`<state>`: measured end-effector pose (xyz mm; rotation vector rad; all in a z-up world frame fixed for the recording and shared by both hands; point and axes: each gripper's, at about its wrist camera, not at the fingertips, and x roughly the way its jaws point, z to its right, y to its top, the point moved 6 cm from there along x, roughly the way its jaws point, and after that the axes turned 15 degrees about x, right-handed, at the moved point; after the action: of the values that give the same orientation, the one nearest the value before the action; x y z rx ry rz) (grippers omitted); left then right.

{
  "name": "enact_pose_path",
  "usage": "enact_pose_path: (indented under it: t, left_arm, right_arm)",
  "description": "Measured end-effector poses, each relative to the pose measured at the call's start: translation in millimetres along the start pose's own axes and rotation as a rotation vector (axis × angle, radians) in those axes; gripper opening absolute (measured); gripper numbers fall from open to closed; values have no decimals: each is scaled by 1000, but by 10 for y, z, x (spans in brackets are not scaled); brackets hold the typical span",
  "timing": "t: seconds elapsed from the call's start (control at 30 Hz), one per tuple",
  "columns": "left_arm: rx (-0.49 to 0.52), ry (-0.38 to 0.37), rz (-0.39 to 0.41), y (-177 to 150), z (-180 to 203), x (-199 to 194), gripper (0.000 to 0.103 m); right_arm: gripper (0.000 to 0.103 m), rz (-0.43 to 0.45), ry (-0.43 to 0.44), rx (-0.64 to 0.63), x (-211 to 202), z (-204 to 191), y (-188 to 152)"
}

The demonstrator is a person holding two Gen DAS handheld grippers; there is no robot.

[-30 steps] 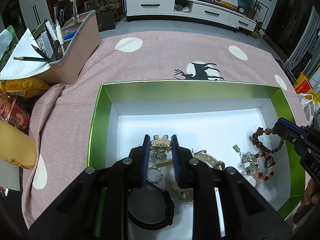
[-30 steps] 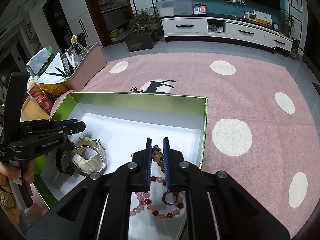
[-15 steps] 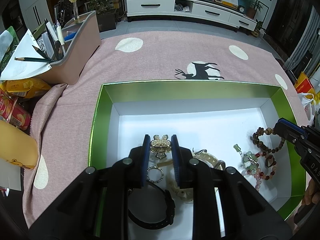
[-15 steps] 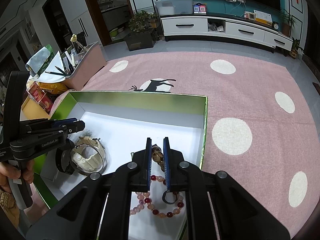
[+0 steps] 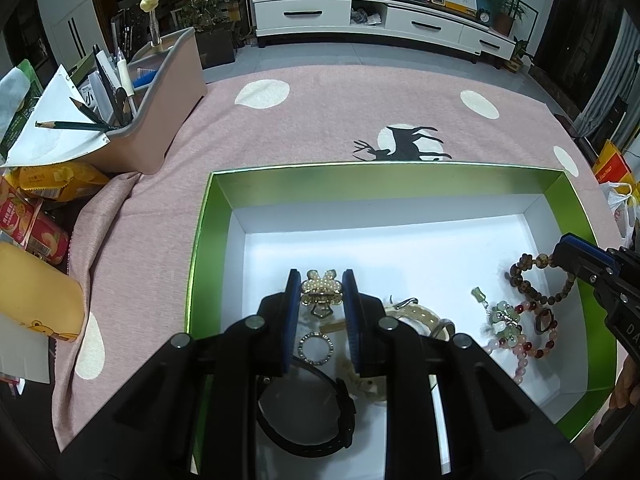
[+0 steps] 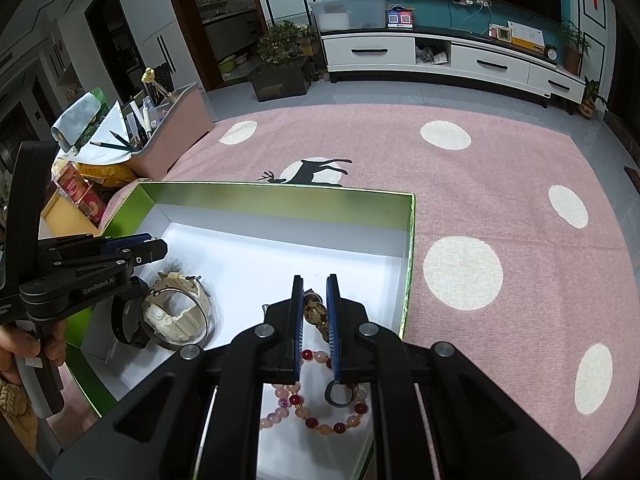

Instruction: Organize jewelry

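Both black grippers have blue pads, silver screws and white "GenRobot.AI" lettering.

1. one green box (image 5: 208, 216) with a white floor is sitting on the pink cloth (image 5: 320, 120).
2. two grippers are showing: the left gripper (image 5: 321, 292) and the right gripper (image 6: 315, 300).
3. one pearl hair clip (image 5: 321, 293) is sitting between the left gripper's pads.
4. two watches are lying in the box: one black watch (image 5: 320, 412) and one cream watch (image 6: 176, 312).
5. one small rhinestone ring (image 5: 317, 345) is lying by the black watch.
6. three beaded bracelets are showing: one brown bead bracelet (image 5: 528, 276), one pink-and-red bracelet (image 5: 532, 350), one pale green jade bracelet (image 5: 505, 320).
7. one pink desk organizer (image 5: 160, 92) is standing off the cloth's left corner.
8. six white dots are counting up on the cloth in the right wrist view.
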<state>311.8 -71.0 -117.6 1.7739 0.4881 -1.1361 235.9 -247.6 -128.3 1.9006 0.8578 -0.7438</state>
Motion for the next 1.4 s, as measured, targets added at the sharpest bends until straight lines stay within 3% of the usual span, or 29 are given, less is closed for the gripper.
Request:
enact_pose_path:
  t: [0.17,0.3,0.5,0.67,0.87,1.03,1.13,1.27,1.33,1.4]
  left_arm:
    - [-1,12,2,-5,-14,-12,22]
    - [-6,15,3,-6,-27,-25,35]
    - [-1,25,11,-14,-23,-78,42]
    - [2,35,24,-9,5,-174,55]
    - [8,58,49,-20,17,-390,71]
    - [12,91,74,-44,20,-618,83]
    - [18,113,87,-83,37,-768,89]
    - [26,135,104,-137,69,-965,92]
    - [30,149,115,-169,85,-1086,94]
    - [31,160,124,-205,100,-1199,98]
  right_arm:
    - [11,0,-3,1,-13,7,-3]
    - [11,2,-4,6,-20,17,-2]
    - [11,12,-6,8,-86,24,11]
    - [13,24,-5,3,-181,-28,14]
    - [35,53,-16,0,-392,-42,4]
    - [67,78,-41,11,-606,-19,-27]
    - [79,76,-57,10,-717,-17,-62]
    - [90,72,-83,-11,-856,-78,-129]
    - [101,74,-92,-19,-934,-118,-161]
    - [101,76,-101,-36,-1033,-182,-200]
